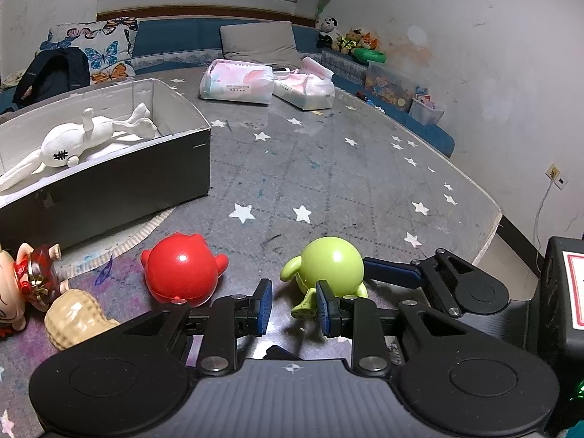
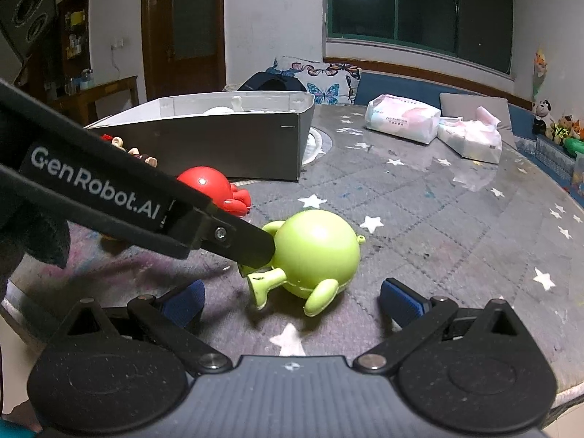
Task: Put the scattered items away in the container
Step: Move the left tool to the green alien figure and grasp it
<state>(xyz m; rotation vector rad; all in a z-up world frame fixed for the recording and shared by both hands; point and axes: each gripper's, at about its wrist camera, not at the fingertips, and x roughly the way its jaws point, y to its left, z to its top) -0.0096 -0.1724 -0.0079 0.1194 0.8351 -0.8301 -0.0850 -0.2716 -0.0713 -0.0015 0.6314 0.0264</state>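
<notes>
A green round toy (image 1: 330, 268) lies on the grey star mat; it also shows in the right wrist view (image 2: 315, 252). My left gripper (image 1: 294, 308) is partly open just in front of it, its right pad (image 1: 323, 308) against the toy's leg, holding nothing. My right gripper (image 2: 290, 301) is wide open just behind the toy, which lies between its fingers' line. A red round toy (image 1: 182, 272) lies left of the green one. A figurine (image 1: 31, 277) and a peanut-shaped toy (image 1: 73, 319) lie further left. The grey box (image 1: 120, 179) holds a white plush (image 1: 73, 138).
Two tissue packs (image 1: 239, 82) lie at the mat's far side. Cushions, a dark backpack (image 1: 54, 71) and plush toys line the wall. The mat's edge (image 1: 492, 226) drops off at right. The left gripper's arm (image 2: 109, 197) crosses the right wrist view.
</notes>
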